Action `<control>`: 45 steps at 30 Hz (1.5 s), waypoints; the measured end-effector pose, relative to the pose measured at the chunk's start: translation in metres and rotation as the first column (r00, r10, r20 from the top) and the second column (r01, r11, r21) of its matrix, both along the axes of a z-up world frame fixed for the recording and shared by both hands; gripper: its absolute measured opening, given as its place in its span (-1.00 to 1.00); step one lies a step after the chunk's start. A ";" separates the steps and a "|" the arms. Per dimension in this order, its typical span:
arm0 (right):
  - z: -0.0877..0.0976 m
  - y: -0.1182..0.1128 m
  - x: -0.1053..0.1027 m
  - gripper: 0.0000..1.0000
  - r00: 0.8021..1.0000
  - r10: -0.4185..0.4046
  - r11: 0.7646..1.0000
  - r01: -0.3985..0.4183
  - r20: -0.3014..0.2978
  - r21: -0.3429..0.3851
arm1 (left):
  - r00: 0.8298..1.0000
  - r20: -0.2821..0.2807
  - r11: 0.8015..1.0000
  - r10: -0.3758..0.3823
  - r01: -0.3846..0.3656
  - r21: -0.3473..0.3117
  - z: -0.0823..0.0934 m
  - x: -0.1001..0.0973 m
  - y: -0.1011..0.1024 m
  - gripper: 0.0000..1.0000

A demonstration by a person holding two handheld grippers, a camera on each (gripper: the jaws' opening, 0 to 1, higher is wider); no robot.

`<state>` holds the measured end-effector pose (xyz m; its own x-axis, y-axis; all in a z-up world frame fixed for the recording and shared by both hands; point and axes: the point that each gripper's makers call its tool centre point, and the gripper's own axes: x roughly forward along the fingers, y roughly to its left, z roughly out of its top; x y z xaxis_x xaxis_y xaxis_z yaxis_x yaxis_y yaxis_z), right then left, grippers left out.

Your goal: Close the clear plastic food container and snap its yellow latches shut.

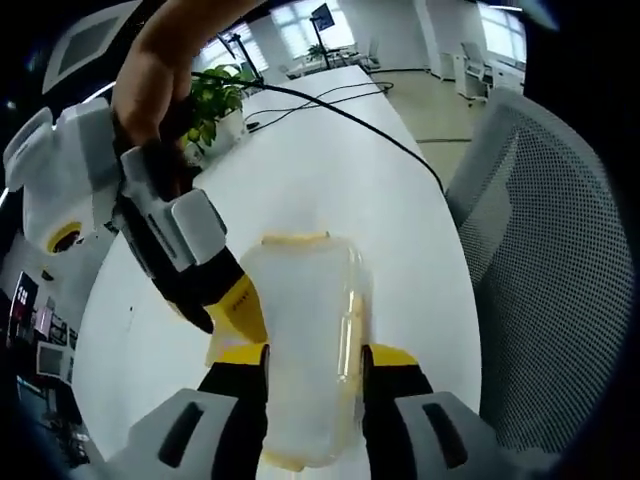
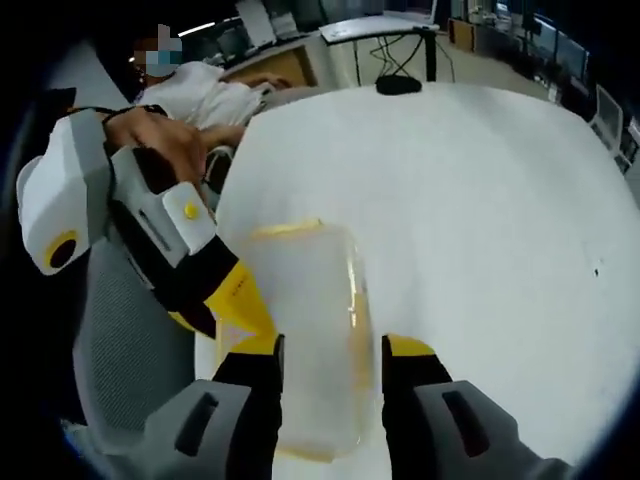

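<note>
Your left hand-held gripper [image 1: 315, 365] is clenched on the clear plastic container [image 1: 305, 340], its two black-and-yellow jaws pressing against the box's long sides. The container sits on the white tabletop [image 1: 330, 170], lid on, with a yellow latch [image 1: 295, 239] showing at its far end. From the left of this view, your right hand-held gripper [image 1: 235, 310] reaches in and its yellow jaw tip touches the container's side near your left jaw; your hand [image 1: 160, 70] holds its grip.

In the right gripper view, your right hand-held gripper [image 2: 330, 365] grasps the same container [image 2: 310, 340] across its width, jaws tight against both long walls. A yellow latch [image 2: 285, 229] lies along the far edge. Your left hand-held gripper [image 2: 235, 295] comes in from the left, its yellow tip against the container's side.

A mesh-backed office chair [image 1: 545, 270] stands beside the tabletop [image 2: 480, 200]. A potted plant [image 1: 215, 95] and a black cable [image 1: 340, 115] lie farther along the tabletop, well apart from the container.
</note>
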<state>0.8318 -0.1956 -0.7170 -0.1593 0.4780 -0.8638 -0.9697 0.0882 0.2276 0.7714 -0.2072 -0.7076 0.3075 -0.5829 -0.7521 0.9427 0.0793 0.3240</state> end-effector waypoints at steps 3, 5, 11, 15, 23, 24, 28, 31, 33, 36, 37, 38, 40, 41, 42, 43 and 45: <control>0.002 -0.004 0.003 -0.22 1.000 -0.013 1.000 0.013 0.022 0.018 | 1.000 -0.004 1.000 0.014 -0.015 -0.015 0.004 0.000 0.002 -0.35; 0.003 -0.007 0.004 -0.22 0.999 -0.028 0.999 0.027 0.028 0.027 | 1.000 -0.013 0.999 0.026 -0.027 -0.025 0.007 -0.001 0.002 -0.32; 0.007 -0.018 0.004 -0.17 0.997 -0.046 0.998 0.043 0.057 0.046 | 0.998 -0.034 0.997 0.055 -0.056 -0.054 0.012 -0.004 0.007 -0.27; 0.011 -0.025 0.002 -0.14 0.996 -0.054 0.997 0.050 0.075 0.053 | 0.996 -0.050 0.994 0.077 -0.081 -0.070 0.014 -0.003 0.011 -0.24; 0.021 -0.037 0.000 -0.06 0.988 -0.098 0.992 0.086 0.123 0.097 | 0.985 -0.096 0.983 0.143 -0.153 -0.105 0.015 0.002 0.022 -0.14; 0.022 -0.039 0.000 -0.05 0.986 -0.104 0.990 0.091 0.128 0.103 | 0.984 -0.100 0.981 0.150 -0.160 -0.109 0.015 0.002 0.024 -0.12; 0.025 -0.043 -0.004 -0.03 0.982 -0.124 0.987 0.106 0.144 0.121 | 0.977 -0.117 0.973 0.181 -0.195 -0.125 0.015 0.005 0.031 -0.07; 0.027 -0.047 -0.007 0.01 0.978 -0.140 0.984 0.120 0.155 0.132 | 0.969 -0.139 0.963 0.206 -0.226 -0.145 0.014 0.007 0.036 -0.02; 0.026 -0.050 -0.010 0.01 0.976 -0.147 0.983 0.125 0.162 0.136 | 0.965 -0.143 0.960 0.218 -0.239 -0.147 0.013 0.008 0.040 0.00; 0.026 -0.054 -0.014 0.04 0.973 -0.157 0.981 0.134 0.170 0.139 | 0.961 -0.144 0.955 0.235 -0.256 -0.151 0.013 0.010 0.044 0.06; 0.027 -0.055 -0.016 0.04 0.971 -0.163 0.980 0.138 0.174 0.145 | 0.959 -0.146 0.952 0.244 -0.266 -0.155 0.013 0.011 0.046 0.08; 0.027 -0.056 -0.017 0.05 0.970 -0.170 0.978 0.144 0.176 0.152 | 0.957 -0.148 0.949 0.249 -0.271 -0.159 0.013 0.011 0.047 0.10; 0.028 -0.058 -0.019 0.05 0.967 -0.184 0.974 0.156 0.178 0.163 | 0.952 -0.156 0.942 0.263 -0.289 -0.171 0.014 0.012 0.049 0.13; 0.028 -0.059 -0.020 0.06 0.965 -0.188 0.973 0.158 0.181 0.166 | 0.950 -0.160 0.939 0.269 -0.295 -0.174 0.014 0.013 0.050 0.14; 0.027 -0.061 -0.022 0.07 0.963 -0.193 0.972 0.163 0.186 0.167 | 0.947 -0.164 0.936 0.276 -0.303 -0.178 0.013 0.013 0.052 0.15; 0.027 -0.062 -0.023 0.08 0.961 -0.198 0.972 0.166 0.191 0.169 | 0.946 -0.165 0.934 0.280 -0.308 -0.180 0.013 0.014 0.053 0.16; 0.026 -0.064 -0.026 0.08 0.958 -0.214 0.967 0.179 0.193 0.180 | 0.942 -0.166 0.928 0.292 -0.321 -0.188 0.013 0.014 0.057 0.18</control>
<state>0.8059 -0.2600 -0.6907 0.1280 0.6151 -0.7780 -0.9641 0.2611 0.0478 0.7854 -0.1506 -0.6947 0.4020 -0.6243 -0.6697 0.8946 0.4238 0.1420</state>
